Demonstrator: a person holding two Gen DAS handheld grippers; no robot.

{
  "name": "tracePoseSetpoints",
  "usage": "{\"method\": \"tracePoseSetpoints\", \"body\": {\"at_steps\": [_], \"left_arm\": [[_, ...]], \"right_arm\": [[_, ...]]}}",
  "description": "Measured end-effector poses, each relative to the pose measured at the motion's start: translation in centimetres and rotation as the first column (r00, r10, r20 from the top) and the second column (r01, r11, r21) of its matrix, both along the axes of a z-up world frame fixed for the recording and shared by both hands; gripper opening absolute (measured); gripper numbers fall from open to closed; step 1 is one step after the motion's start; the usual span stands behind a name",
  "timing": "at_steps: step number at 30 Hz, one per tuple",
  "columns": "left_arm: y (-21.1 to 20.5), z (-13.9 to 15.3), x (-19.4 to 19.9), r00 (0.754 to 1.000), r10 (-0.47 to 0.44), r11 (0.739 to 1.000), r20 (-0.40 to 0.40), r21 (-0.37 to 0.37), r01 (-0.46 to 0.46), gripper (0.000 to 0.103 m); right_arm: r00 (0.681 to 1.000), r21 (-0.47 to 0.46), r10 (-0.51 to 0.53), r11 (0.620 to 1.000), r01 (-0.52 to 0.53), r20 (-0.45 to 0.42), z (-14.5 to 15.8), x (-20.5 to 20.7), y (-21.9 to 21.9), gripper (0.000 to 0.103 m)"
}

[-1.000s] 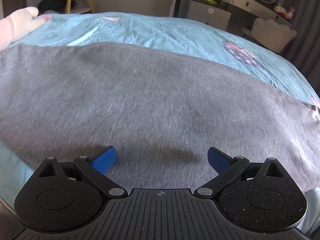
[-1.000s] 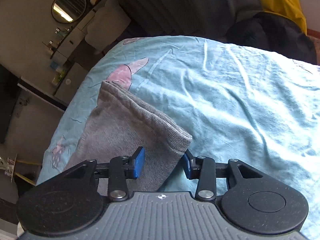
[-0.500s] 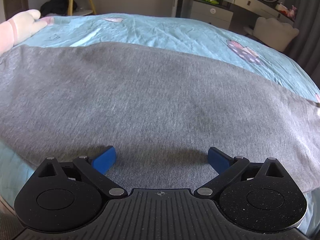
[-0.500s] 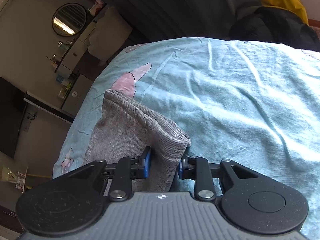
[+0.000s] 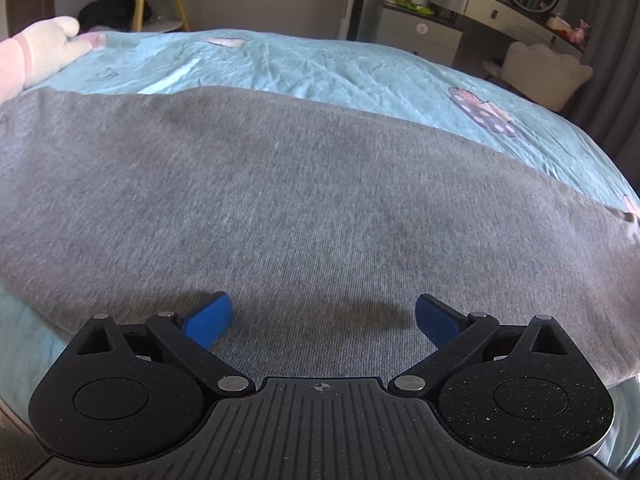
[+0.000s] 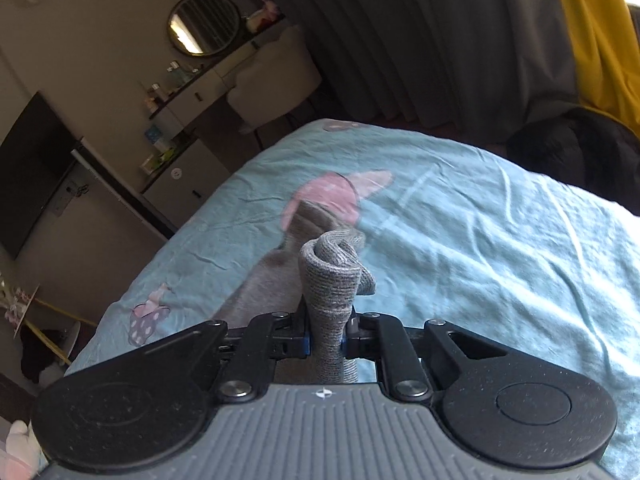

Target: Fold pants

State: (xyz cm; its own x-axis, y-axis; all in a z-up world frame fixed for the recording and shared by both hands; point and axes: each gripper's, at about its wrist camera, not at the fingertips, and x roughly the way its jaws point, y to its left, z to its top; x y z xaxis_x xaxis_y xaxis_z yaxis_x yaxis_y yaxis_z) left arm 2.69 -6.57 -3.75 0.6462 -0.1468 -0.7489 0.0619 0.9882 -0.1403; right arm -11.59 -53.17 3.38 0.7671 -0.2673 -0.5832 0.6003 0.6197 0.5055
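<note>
Grey pants (image 5: 304,200) lie spread flat across a light blue bedspread (image 5: 320,68). In the left wrist view my left gripper (image 5: 324,318) stands open low over the cloth, its blue pads wide apart with only flat fabric beneath them. In the right wrist view my right gripper (image 6: 326,340) is closing its jaws on the ribbed cuff end of the grey pants (image 6: 332,280). The cuff is bunched and curled between the pads and is lifted off the bedspread (image 6: 480,240). The rest of that leg trails down to the left.
A pale plush toy (image 5: 36,52) lies at the bed's far left. A dresser with a round mirror (image 6: 204,24) and a padded chair (image 5: 544,76) stand beyond the bed. Dark curtains (image 6: 420,40) and a black bundle (image 6: 580,160) border the far side.
My right gripper closed on the pants cuff and lifted it off the bed, so the cuff now stands bunched between the pads. The left gripper kept still and open.
</note>
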Motion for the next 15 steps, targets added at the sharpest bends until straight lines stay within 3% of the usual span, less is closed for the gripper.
{"method": "tracePoseSetpoints", "body": {"at_steps": [5, 9, 15], "left_arm": [[0.5, 0.1, -0.1, 1.000, -0.002, 1.000, 0.007, -0.030, 0.002, 0.102], [0.9, 0.3, -0.3, 1.000, 0.002, 0.999, 0.017, -0.052, -0.001, 0.102], [1.2, 0.5, -0.5, 0.999, 0.008, 0.998, 0.042, -0.065, -0.005, 0.102]], "right_arm": [[0.982, -0.127, 0.188, 0.975, -0.182, 0.034, 4.4, 3.3, 4.9, 0.009], [0.927, -0.226, 0.374, 0.904, -0.364, 0.000, 6.2, 6.1, 11.2, 0.009], [0.760, -0.221, 0.645, 0.732, -0.645, -0.079, 3.8, 8.4, 21.8, 0.009]]}}
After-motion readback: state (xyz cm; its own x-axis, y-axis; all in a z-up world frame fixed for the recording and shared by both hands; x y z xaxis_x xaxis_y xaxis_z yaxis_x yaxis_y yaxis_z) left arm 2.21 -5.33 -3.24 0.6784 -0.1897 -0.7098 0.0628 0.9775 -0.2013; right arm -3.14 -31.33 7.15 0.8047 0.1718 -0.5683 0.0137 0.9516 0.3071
